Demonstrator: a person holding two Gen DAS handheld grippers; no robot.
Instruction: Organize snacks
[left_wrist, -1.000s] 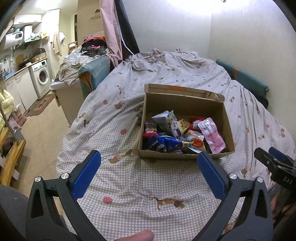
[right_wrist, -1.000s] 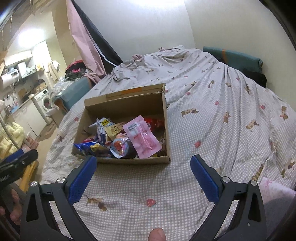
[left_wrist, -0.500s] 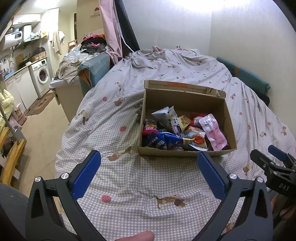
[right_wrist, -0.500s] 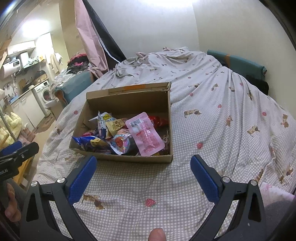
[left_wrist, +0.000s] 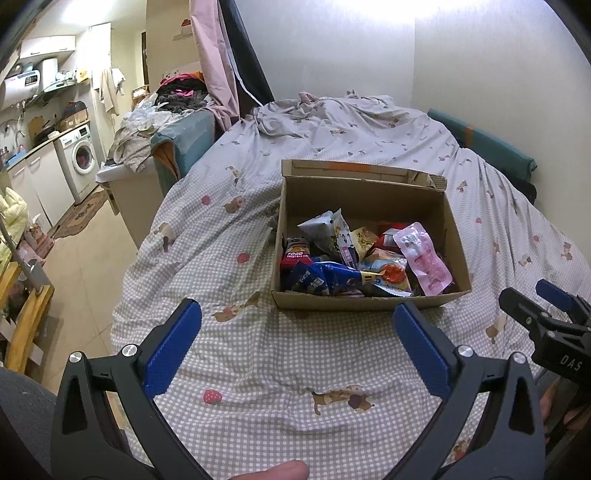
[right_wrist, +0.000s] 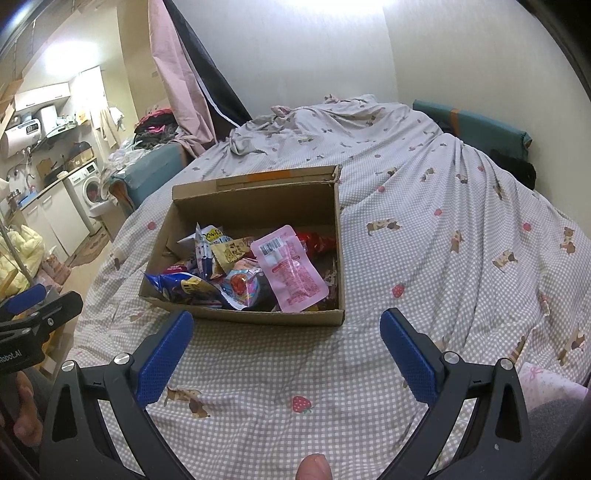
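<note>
Snack packets (left_wrist: 364, 260) heaped in cardboard box (right_wrist: 258, 316) on bed (right_wrist: 424, 236); both my hand-held grippers, left (left_wrist: 297, 341) and right (right_wrist: 286, 341), spread, empty. Risk: slick pink pouch (right_wrist: 291, 267) slipping, soft bedding tipping box

A brown corrugated-cardboard box (left_wrist: 365, 301) is showing matt, slightly rough walls, with a torn edge at its far right corner. Inside it, a pink glossy plastic pouch (right_wrist: 291, 271) is catching the light, and a dark blue shiny foil packet (left_wrist: 325, 278) at the near left is gleaming in creases. The box is sitting on a grey-and-white checked cotton-looking bedsheet (left_wrist: 280, 362), which is lying soft, matt and wrinkled. The left gripper (left_wrist: 297, 328) is showing black matt plastic arms, blue textured rubbery pads (left_wrist: 173, 347) and small bright metal screws. The right gripper (right_wrist: 286, 332) is showing the same finishes. Far left, a white smooth glossy washing machine (left_wrist: 83, 160) is shining faintly.
</note>
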